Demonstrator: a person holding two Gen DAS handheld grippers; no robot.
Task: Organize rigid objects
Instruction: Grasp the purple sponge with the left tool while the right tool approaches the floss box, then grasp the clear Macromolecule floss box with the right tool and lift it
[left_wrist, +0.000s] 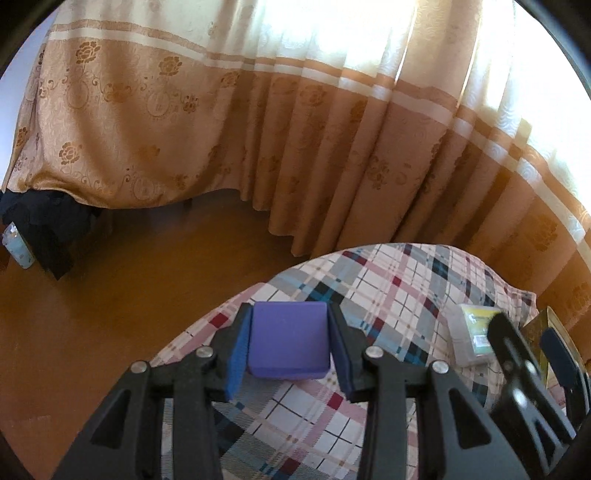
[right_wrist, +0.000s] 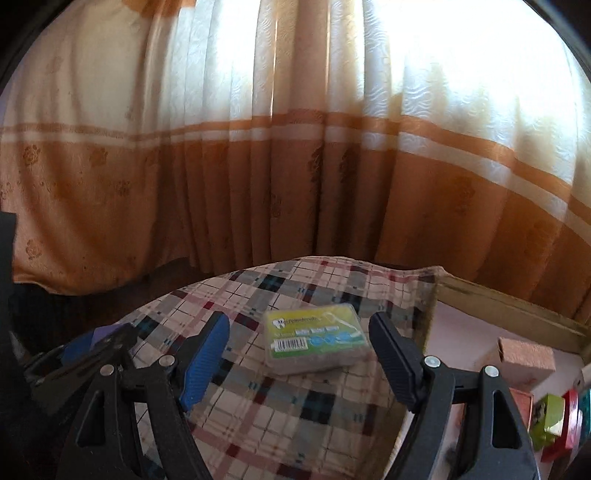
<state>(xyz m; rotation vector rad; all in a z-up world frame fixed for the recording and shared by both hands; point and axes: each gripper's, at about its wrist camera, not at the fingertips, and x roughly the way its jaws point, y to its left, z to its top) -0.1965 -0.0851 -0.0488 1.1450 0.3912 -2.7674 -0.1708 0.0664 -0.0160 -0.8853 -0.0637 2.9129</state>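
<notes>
Now left tool clamped on purple block, raised over plaid cloth. Right tool spread wide, floss box lying flat on cloth between its fingers, untouched. Wooden tray at right holds pink block, green block.

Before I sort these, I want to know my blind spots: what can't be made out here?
- Purple block, left wrist view: its sides are covered by the left tongs clamping it.
- Floss-pick box, right wrist view: label blurred, print unreadable.
- Coloured blocks, right wrist view: cut off by the lens edge, count unclear.
- Yellow-green object, left wrist view: hidden behind the right tongs.
</notes>
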